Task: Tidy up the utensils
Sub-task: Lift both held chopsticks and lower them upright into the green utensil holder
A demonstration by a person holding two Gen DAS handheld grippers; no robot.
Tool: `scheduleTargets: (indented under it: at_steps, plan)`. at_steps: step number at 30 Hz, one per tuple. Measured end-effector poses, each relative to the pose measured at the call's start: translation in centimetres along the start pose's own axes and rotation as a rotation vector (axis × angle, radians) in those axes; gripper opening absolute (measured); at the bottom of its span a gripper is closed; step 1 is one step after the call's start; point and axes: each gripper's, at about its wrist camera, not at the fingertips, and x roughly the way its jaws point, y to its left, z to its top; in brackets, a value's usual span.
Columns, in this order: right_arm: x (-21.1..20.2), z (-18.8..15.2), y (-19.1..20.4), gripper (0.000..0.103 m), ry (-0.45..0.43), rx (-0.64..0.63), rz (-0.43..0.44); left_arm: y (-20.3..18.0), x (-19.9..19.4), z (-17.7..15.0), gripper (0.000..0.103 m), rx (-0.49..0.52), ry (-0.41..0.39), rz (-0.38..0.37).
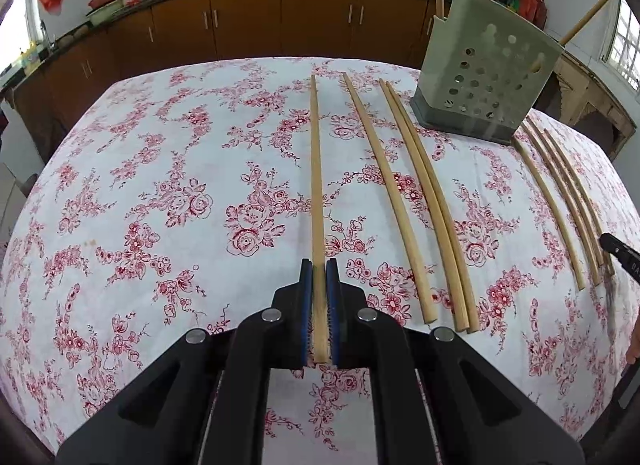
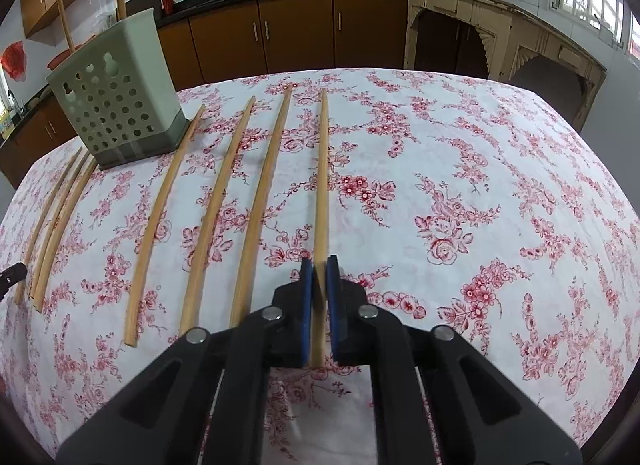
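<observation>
Several long wooden chopsticks lie in a row on the floral tablecloth. My left gripper (image 1: 319,267) is shut on the leftmost chopstick (image 1: 317,169), which points away toward the far edge. My right gripper (image 2: 319,265) is shut on the rightmost chopstick (image 2: 322,181), its pads close around the near end. A pale green perforated utensil holder (image 1: 486,77) stands at the back of the table and holds two upright chopsticks; it also shows in the right wrist view (image 2: 116,93). Loose chopsticks (image 1: 424,205) lie between the two grippers, also in the right wrist view (image 2: 224,193).
The table (image 2: 500,185) has a white cloth with red roses. Brown kitchen cabinets (image 1: 248,21) with woks on the counter run along the back. A cream wooden sideboard (image 2: 500,37) stands at the right. The other gripper's tip shows at the frame edge (image 1: 618,251).
</observation>
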Motion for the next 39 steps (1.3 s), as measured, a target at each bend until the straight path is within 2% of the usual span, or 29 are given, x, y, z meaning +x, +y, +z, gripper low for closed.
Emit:
scheduleTargets:
  at_steps: [3,7,11,16,24,32,39]
  plan:
    - [-0.2,0.1,-0.3,0.008,0.002,0.011,0.016,0.1,-0.1,0.3,0.008,0.014,0.015,-0.004]
    - [-2.0,0.7,-0.7,0.008,-0.052,0.02,0.021,0.3,-0.6,1.1,0.007,0.025,0.003,-0.001]
    - [-3.7,1.7,-1.4,0.008,-0.109,0.032,0.018,0.2,-2.4,2.4,0.007,0.04,-0.055,0.001]
    - [-6.1,2.9,-2.4,0.008,-0.194,0.047,0.008,0.4,-5.6,4.3,0.007,0.048,-0.175,-0.007]
    - [-9.6,5.2,-3.6,0.008,-0.334,0.08,0.013,1.3,-10.1,8.1,0.007,-0.009,-0.346,-0.059]
    - [-12.0,8.0,-4.4,0.008,-0.431,0.111,0.018,1.5,-12.6,10.8,0.007,-0.03,-0.434,-0.074]
    - [-12.9,9.6,-3.7,0.008,-0.466,0.093,0.03,1.5,-12.8,11.7,0.007,-0.038,-0.453,-0.073]
